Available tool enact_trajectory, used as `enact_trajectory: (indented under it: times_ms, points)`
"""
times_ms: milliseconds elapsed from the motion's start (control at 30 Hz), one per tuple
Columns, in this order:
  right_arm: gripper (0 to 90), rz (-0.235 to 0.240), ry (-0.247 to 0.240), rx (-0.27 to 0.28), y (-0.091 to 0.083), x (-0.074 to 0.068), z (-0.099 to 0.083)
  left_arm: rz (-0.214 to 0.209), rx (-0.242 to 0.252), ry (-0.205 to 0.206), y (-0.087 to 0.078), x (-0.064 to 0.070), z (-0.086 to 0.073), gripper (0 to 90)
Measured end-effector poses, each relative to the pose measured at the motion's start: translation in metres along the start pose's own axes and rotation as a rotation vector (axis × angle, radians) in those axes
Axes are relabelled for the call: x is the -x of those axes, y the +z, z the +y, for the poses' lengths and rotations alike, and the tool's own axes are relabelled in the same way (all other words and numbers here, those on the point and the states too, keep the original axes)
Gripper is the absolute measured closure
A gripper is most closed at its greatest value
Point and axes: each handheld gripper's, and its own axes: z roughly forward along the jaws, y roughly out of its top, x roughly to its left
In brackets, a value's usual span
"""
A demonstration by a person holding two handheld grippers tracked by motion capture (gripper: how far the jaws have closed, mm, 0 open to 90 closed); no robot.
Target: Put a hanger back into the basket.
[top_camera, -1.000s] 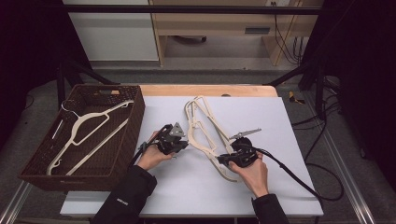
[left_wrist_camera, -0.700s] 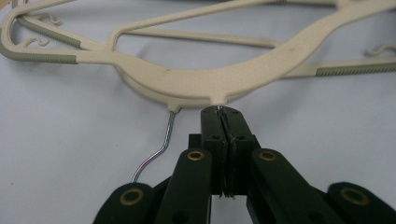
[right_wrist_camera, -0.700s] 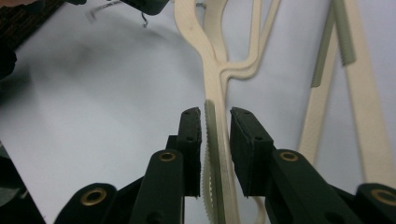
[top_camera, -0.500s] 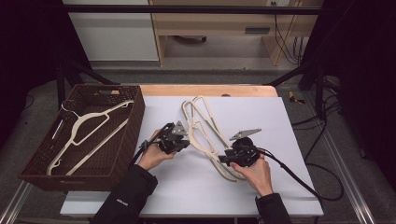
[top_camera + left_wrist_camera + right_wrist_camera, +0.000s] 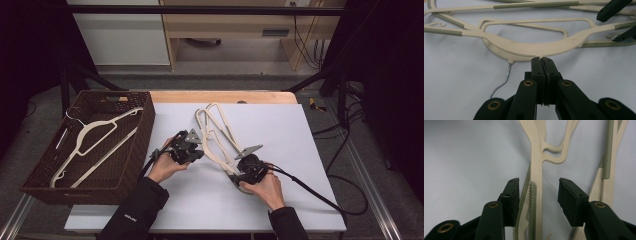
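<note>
On the white table (image 5: 300,130) a small pile of cream plastic hangers (image 5: 217,135) lies between the two hands, and one more hanger (image 5: 95,137) lies in the brown woven basket (image 5: 145,125) at the left edge of the table. The left gripper (image 5: 541,61) has its jaws pressed fully together, with no gap between them, and their tips touch the lower edge of the neck of the top hanger (image 5: 529,47); whether they pinch a thin rim of it or only rest against it cannot be told. Beside that point a metal hook (image 5: 501,83) comes out of the hanger underneath. The right gripper (image 5: 537,195) stands with its jaws wide apart around one arm end of a hanger, where the ribbed grey-green strips (image 5: 532,195) are; the left jaw is just beside the strip, the right jaw is apart from it. The hangers look light and stiff, probably a little springy in the long arms, and smooth, so they may slip. The ribbed strips and the broad flat neck seem the best places to take hold. Because the hangers are crossed, lifting one may drag another.
</note>
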Motion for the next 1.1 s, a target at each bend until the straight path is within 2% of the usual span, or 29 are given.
enact_trajectory:
  times_ms: [100, 133, 167, 300, 467, 567, 633, 667, 700, 733, 767, 800, 833, 867, 933, 1000, 1033, 1067, 1100]
  points:
    - [63.6, -0.013, -0.021, -0.011, 0.004, 0.000, -0.001, 0.000, 0.007, -0.008, -0.001, 0.000, 0.001, 88.7]
    - [63.6, -0.013, -0.021, -0.011, 0.004, 0.000, -0.001, -0.003, 0.003, -0.011, -0.002, 0.000, 0.001, 88.7]
    - [69.1, -0.021, -0.030, -0.008, 0.004, 0.000, -0.001, -0.005, 0.006, -0.021, -0.002, 0.000, 0.001, 88.7]
    - [78.3, -0.013, -0.031, -0.002, 0.001, -0.001, -0.001, -0.007, 0.007, -0.034, -0.002, 0.001, 0.003, 88.7]
    - [79.2, -0.019, -0.044, -0.001, -0.001, -0.001, -0.001, 0.001, 0.004, -0.027, -0.003, 0.002, 0.005, 88.7]
    - [79.6, -0.023, -0.056, 0.016, -0.006, 0.000, -0.001, -0.005, 0.016, -0.041, -0.005, 0.002, 0.006, 88.5]
    - [79.7, -0.024, -0.048, 0.027, -0.010, 0.000, 0.000, -0.001, 0.025, -0.027, -0.007, 0.003, 0.007, 88.0]
    - [79.8, -0.023, -0.050, 0.033, -0.013, 0.000, 0.000, -0.016, 0.061, -0.032, -0.010, 0.003, 0.007, 85.1]
    - [79.8, -0.023, -0.050, 0.033, -0.013, 0.000, 0.000, -0.016, 0.061, -0.032, -0.010, 0.003, 0.007, 82.0]
    - [79.8, -0.028, -0.055, 0.031, -0.013, 0.001, 0.000, -0.013, 0.089, -0.036, -0.013, 0.004, 0.008, 82.0]
    - [79.8, -0.026, -0.058, 0.026, -0.014, 0.001, 0.000, -0.008, 0.124, -0.039, -0.017, 0.005, 0.009, 76.0]
    - [79.8, -0.026, -0.058, 0.026, -0.014, 0.001, 0.000, -0.008, 0.124, -0.039, -0.017, 0.005, 0.009, 71.3]
    - [79.8, -0.027, -0.051, 0.028, -0.014, 0.001, 0.000, 0.004, 0.157, -0.049, -0.020, 0.006, 0.010, 71.3]
    - [79.9, -0.025, -0.062, 0.030, -0.015, 0.002, 0.000, 0.005, 0.169, -0.048, -0.023, 0.007, 0.011, 65.7]
    - [79.9, -0.024, -0.051, 0.037, -0.018, 0.003, 0.000, 0.013, 0.226, -0.058, -0.035, 0.009, 0.013, 54.1]
    - [79.9, -0.024, -0.047, 0.047, -0.021, 0.004, 0.000, 0.019, 0.266, -0.063, -0.044, 0.010, 0.014, 48.4]
    - [80.0, -0.024, -0.037, 0.048, -0.022, 0.004, 0.000, 0.019, 0.266, -0.063, -0.044, 0.010, 0.014, 44.5]
    - [80.0, -0.024, -0.037, 0.048, -0.022, 0.004, 0.000, 0.027, 0.282, -0.062, -0.049, 0.011, 0.015, 44.5]
    - [80.0, -0.024, -0.035, 0.051, -0.023, 0.005, 0.000, 0.035, 0.298, -0.059, -0.054, 0.011, 0.016, 40.5]
